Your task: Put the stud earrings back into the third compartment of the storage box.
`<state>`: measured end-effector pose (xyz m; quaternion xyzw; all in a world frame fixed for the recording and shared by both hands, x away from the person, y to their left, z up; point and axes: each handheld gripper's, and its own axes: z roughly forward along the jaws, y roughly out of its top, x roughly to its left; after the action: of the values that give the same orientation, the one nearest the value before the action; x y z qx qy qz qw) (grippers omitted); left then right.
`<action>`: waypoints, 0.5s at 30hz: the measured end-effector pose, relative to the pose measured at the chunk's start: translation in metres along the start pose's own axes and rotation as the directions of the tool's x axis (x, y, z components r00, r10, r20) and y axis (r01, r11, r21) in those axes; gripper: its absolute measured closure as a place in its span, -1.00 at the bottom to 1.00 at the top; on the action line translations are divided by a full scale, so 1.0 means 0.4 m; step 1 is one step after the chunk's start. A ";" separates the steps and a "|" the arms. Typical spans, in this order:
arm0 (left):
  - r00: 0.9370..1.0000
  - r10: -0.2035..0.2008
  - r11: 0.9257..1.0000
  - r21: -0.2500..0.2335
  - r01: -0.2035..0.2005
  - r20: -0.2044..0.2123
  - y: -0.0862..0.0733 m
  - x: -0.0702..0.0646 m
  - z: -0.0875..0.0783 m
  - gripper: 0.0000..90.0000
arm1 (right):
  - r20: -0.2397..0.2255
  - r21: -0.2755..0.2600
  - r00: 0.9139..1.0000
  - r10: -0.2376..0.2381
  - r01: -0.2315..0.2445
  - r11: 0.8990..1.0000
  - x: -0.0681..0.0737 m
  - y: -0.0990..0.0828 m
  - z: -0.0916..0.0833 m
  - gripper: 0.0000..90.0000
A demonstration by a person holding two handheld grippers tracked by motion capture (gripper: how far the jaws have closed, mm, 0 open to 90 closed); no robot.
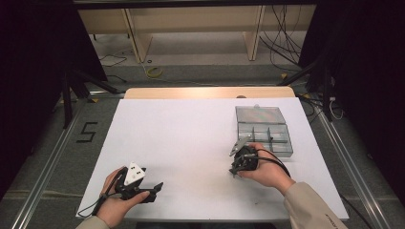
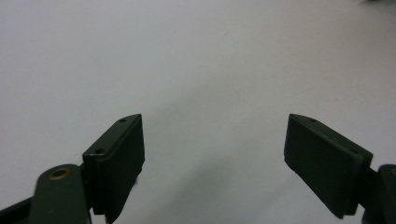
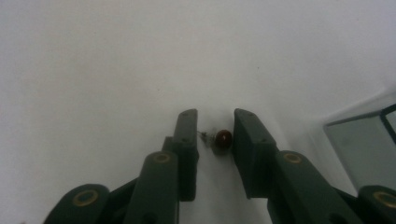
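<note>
While a clear box sits near, a small bulb lies between narrowed jaws.

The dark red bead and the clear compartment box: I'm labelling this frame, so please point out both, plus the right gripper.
dark red bead (image 3: pixel 223 137), right gripper view, its rounded top.
clear compartment box (image 1: pixel 285 143), high view, right wall.
right gripper (image 3: pixel 215 128), right gripper view, midway between the jaws' tips.

A small dark red bead lies on a plain white table. The compartment box is clear grey. Both grippers have black jaws.
</note>
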<state>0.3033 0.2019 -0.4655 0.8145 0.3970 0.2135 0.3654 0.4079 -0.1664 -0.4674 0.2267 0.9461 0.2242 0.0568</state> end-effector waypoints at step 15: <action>1.000 0.002 1.000 -0.003 -0.002 -0.001 0.000 0.001 -0.001 -0.56 | -0.012 -0.005 0.996 0.090 -0.090 0.996 -0.002 0.002 -0.006 0.76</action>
<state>0.3034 0.2023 -0.4652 0.8144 0.3958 0.2147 0.3660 0.4086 -0.1672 -0.4651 0.2678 0.9346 0.2302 0.0417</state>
